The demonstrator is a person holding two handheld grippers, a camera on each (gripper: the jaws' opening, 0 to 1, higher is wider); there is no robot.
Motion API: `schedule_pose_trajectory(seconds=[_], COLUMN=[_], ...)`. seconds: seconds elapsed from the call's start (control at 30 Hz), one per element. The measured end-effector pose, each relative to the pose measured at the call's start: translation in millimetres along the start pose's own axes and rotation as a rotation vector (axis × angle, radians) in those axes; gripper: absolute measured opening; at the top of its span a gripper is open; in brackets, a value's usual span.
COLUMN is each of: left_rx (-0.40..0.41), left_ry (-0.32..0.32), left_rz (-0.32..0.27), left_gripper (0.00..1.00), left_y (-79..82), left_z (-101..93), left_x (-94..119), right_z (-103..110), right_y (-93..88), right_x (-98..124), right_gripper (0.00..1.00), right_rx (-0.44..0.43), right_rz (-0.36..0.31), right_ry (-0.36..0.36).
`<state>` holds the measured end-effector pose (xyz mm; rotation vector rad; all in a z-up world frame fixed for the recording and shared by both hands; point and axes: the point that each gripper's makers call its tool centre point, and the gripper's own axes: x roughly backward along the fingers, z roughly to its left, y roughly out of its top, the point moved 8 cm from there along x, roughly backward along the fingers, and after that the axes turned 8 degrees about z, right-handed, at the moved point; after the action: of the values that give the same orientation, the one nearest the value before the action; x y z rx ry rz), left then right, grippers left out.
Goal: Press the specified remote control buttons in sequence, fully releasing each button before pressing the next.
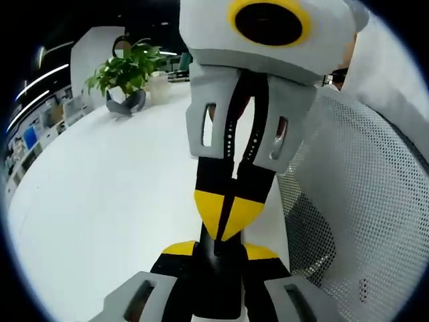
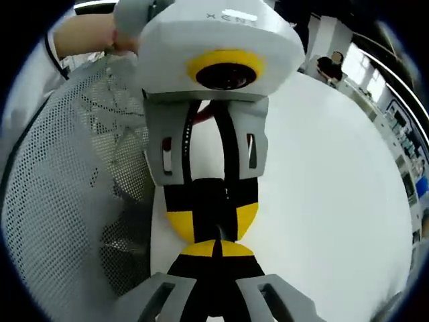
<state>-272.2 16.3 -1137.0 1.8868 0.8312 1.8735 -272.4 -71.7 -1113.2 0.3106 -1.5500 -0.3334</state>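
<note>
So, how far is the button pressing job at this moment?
Done: nothing that I can confirm; these pictures give no sign of a pressed button. In hand: the left gripper and the right gripper, both shut, meet tip to tip over the smooth white table, beside the white mesh chair back. Left: probably the whole button sequence.

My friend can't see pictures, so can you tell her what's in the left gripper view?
Two grippers meet tip to tip, both shut: the left gripper rising from below and the right gripper facing it. A white table lies beneath, with a potted plant at its far end and a mesh chair beside it.
</note>
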Motion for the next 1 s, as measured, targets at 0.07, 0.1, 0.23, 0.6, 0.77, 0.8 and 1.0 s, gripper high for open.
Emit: schedule_pose_trajectory(seconds=[0.07,0.1,0.23,0.6,0.77,0.8,1.0], left_rx=[-0.004,-0.005,-0.022,-0.058,-0.055,-0.053,-0.052], left_ry=[-0.003,-0.007,-0.021,-0.055,-0.06,-0.061,-0.062], left_rz=[0.001,0.002,0.004,0.021,0.017,0.016,0.014], left_gripper=[0.24,0.24,0.24,0.24,0.24,0.24,0.24], left_y=[0.0,0.0,-0.5,0.1,-0.2,-0.3,-0.1], left_z=[0.1,0.2,1.2,3.5,4.5,4.7,5.0], left_x=[0.1,0.2,0.4,0.7,0.5,0.4,0.4], right_z=[0.5,1.6,5.4,4.7,3.0,3.8,3.4], right_y=[-0.7,-0.3,6.4,12.4,12.1,11.9,9.2], right_x=[0.5,-0.1,-1.6,-5.3,-6.3,-6.5,-4.7], right_gripper=[0.0,0.0,0.0,0.0,0.0,0.0,0.0], right_rx=[-0.004,0.007,0.098,0.218,0.193,0.198,0.148], right_rz=[-0.006,-0.006,-0.002,0.076,0.072,0.073,0.033], right_ry=[-0.001,-0.004,-0.021,-0.064,-0.057,-0.062,-0.061])
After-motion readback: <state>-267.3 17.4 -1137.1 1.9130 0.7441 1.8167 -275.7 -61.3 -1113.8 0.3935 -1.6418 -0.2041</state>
